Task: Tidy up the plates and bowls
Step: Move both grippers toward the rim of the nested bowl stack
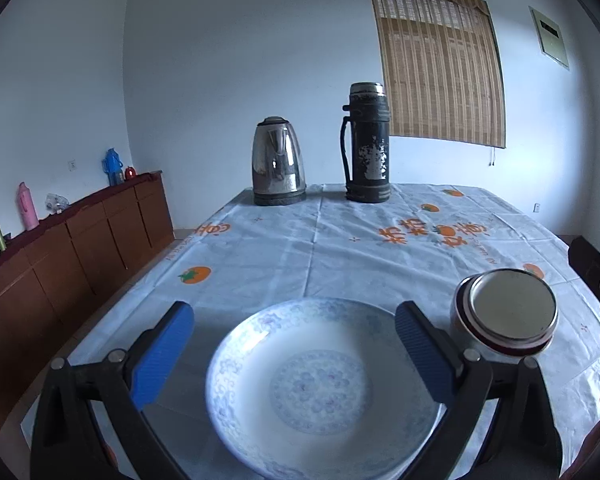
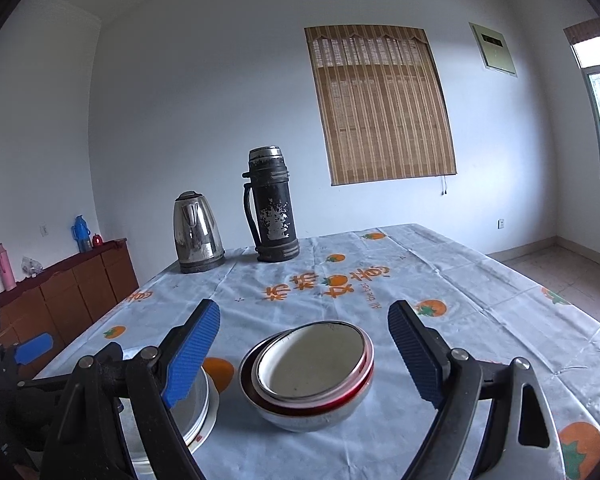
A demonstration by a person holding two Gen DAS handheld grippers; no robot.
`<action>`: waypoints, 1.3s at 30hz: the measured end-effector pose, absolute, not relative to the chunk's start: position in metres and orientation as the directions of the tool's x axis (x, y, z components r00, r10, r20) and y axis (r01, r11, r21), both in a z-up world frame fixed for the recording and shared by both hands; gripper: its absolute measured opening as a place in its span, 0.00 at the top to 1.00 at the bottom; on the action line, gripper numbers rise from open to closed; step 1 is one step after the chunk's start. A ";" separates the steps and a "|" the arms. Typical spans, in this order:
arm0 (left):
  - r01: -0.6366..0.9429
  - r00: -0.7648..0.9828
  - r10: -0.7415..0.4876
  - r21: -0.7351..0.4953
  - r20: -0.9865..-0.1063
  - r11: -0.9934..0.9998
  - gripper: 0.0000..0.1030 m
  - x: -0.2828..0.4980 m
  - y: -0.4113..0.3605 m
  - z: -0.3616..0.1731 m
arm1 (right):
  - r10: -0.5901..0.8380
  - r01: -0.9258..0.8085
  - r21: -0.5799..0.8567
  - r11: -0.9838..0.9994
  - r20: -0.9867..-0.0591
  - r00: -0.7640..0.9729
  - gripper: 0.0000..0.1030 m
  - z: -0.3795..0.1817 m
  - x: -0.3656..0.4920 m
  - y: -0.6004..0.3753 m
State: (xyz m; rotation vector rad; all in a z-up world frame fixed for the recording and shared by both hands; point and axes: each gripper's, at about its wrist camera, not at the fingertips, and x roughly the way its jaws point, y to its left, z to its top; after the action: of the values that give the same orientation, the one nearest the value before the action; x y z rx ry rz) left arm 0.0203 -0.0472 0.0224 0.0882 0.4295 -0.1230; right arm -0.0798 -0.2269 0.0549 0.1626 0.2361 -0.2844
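Left wrist view: the left gripper (image 1: 294, 348) hangs low over a white plate with a pale blue pattern (image 1: 320, 392), blue pads (image 1: 162, 360) spread wide to either side of it, gripping nothing. The plate lies flat on the table (image 1: 340, 248), which wears a light cloth printed with orange fruit. Just beside the plate, to its right, sit the nested steel bowls (image 1: 508, 312). At the far end stand a steel kettle (image 1: 278, 160) and a worn dark flask (image 1: 367, 144), near each other. A brown sideboard (image 1: 72, 248) runs along the left wall.

Right wrist view: the right gripper (image 2: 304, 348) points at the nested steel bowls, red-rimmed, tilted slightly within one another. Its jaws are wide apart, clear of them, nothing between the pads. The plate's edge shows lower left, behind the left finger.
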 end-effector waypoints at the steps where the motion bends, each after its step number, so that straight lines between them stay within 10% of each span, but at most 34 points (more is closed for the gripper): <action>1: 0.135 0.903 -0.099 0.056 -0.418 0.989 0.01 0.021 -0.047 0.022 | -0.259 0.296 0.121 0.948 -0.251 0.933 0.15 0.053 -0.077 -0.226; 39: 0.155 0.899 -0.119 0.052 -0.423 0.987 0.01 0.019 -0.055 0.013 | -0.224 0.289 0.177 0.941 -0.313 0.923 0.15 0.039 -0.081 -0.231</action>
State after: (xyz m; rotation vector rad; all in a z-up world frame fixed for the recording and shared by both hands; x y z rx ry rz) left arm 0.0187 -0.0552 0.0130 0.0855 0.4318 -0.1416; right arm -0.0810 -0.2313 0.0391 0.2228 0.2942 -0.2654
